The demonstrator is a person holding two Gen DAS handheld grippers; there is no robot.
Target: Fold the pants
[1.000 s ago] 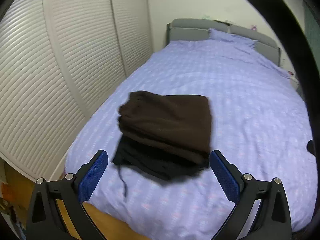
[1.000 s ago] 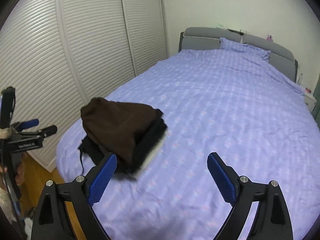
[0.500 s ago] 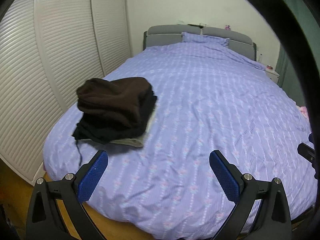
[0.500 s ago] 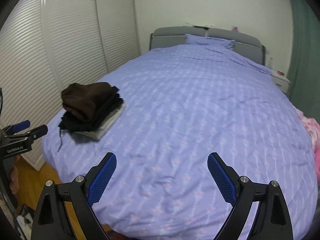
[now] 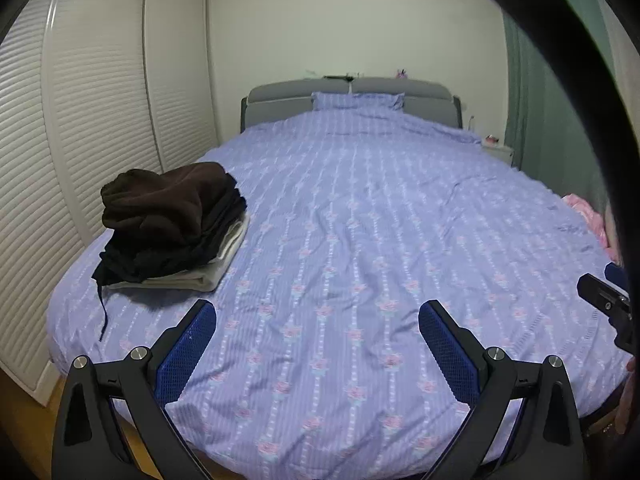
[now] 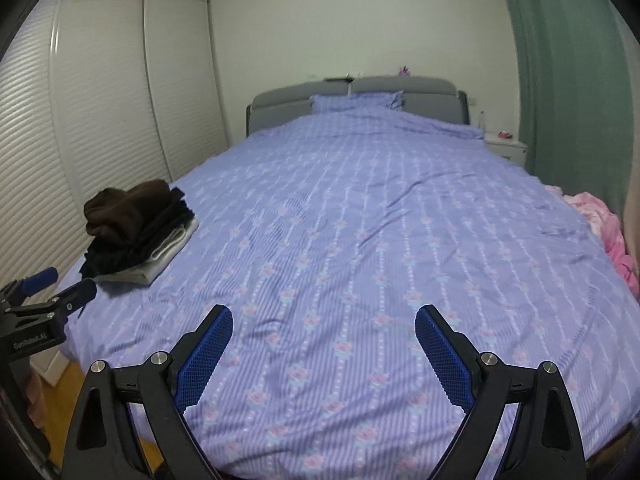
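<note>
Both hand-held grippers backed off folded stack.

You see a dim, cool, evenly lit room in both views, with no glare. Soft shadow sits under the clothes pile at nine o'clock. Fisheye distortion bows the wardrobe and the bed edges. Black vignette rings every corner. Detail is slightly soft and grainy throughout.

brown pants | folded | topping clothes stack | bed's near-left corner
</note>
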